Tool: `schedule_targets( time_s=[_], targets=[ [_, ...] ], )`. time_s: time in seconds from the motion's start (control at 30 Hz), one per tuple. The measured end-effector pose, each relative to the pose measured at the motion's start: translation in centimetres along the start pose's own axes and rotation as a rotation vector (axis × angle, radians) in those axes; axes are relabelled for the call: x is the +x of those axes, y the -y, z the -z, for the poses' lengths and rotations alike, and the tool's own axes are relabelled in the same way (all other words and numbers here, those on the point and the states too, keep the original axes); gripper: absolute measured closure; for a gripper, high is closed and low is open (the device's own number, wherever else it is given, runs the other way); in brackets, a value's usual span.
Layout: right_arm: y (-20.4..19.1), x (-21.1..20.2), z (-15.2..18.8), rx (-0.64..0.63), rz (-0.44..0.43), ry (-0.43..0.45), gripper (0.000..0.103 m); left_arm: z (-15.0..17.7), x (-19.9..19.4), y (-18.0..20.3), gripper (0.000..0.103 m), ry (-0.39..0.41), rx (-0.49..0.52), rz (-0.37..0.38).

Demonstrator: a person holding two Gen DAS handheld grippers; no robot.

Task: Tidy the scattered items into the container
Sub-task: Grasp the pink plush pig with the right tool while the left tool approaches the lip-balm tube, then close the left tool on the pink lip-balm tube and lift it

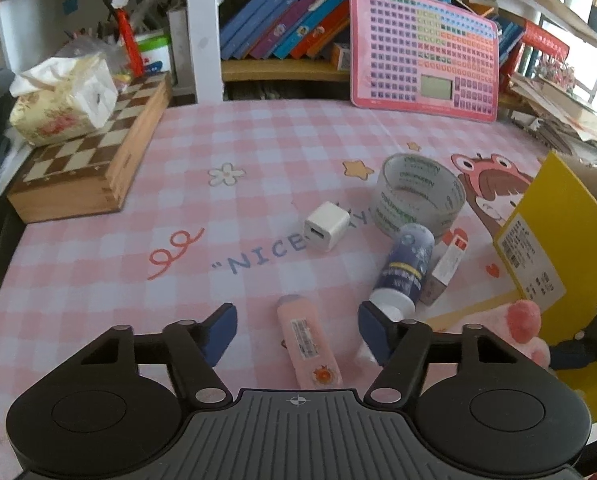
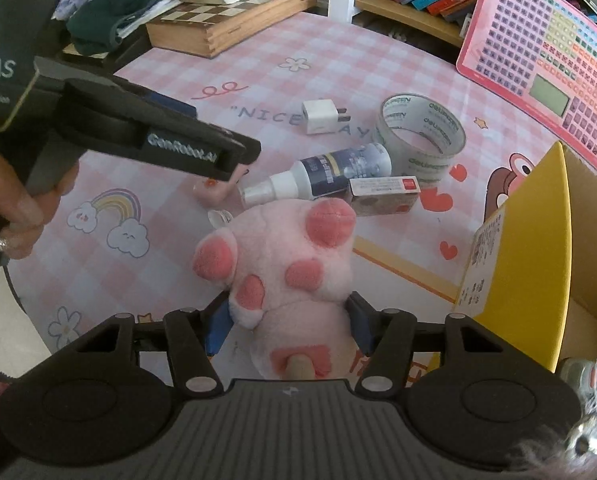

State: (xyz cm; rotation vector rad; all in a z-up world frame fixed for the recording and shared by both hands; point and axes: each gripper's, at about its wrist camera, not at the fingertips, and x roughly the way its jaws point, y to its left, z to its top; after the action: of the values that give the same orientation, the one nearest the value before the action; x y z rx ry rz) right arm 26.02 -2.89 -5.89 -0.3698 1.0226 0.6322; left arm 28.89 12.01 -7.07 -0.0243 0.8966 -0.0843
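**A:** On the pink checked tablecloth (image 1: 226,152), where does the pink tube sit against the left gripper (image 1: 297,330)?

**B:** The pink tube (image 1: 307,346) lies flat between its two blue pads, pointing away from the camera, with clear cloth on both sides. The pads stand apart from it, so the jaws are open around it and grip nothing. In the right wrist view the left gripper (image 2: 234,162) hangs just above that tube (image 2: 214,192), a person's hand (image 2: 18,208) on its handle.

**A:** And just past its right finger?

**B:** A dark blue spray bottle (image 1: 404,270) lies on its side, its white nozzle end right beside that finger's tip. A small white and red box (image 1: 444,266) lies against the bottle's far side. Behind both sits a roll of clear tape (image 1: 418,194), and to the left of it a white charger plug (image 1: 326,226), alone on the cloth.

**A:** The right gripper?

**B:** The right gripper (image 2: 290,322) is closed on a pink plush paw (image 2: 294,256); both blue pads press into its sides, and the toe pads point away from the camera. A wooden stick shows under it, near the gripper's body.

**A:** Where is the container?

**B:** The yellow cardboard box (image 2: 538,248) stands open at the right, near the paw. In the left wrist view the box (image 1: 554,240) is at the right edge, with the paw's tip (image 1: 524,320) before it.

**A:** Anything else?

**B:** A wooden chessboard case (image 1: 94,160) at the far left, tissues on top of it.
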Motion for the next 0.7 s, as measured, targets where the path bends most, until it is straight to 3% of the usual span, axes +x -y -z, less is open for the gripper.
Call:
schedule_targets(
  time_s=[0.3, 0.57, 0.7],
  targets=[
    [-0.2, 0.4, -0.4, -0.020, 0.005, 0.005, 0.045, 0.5, 1.1, 0.3, 0.062, -0.028, 0.033, -0.026],
    [-0.5, 0.8, -0.6, -0.030, 0.009, -0.003, 0.044, 1.2, 1.9, 0.7, 0.065, -0.066, 0.036, 0.022],
    [-0.7, 1.3, -0.8, -0.034, 0.011, -0.007, 0.043, 1.3, 2.0, 0.6, 0.076, -0.050, 0.058, 0.002]
  ],
)
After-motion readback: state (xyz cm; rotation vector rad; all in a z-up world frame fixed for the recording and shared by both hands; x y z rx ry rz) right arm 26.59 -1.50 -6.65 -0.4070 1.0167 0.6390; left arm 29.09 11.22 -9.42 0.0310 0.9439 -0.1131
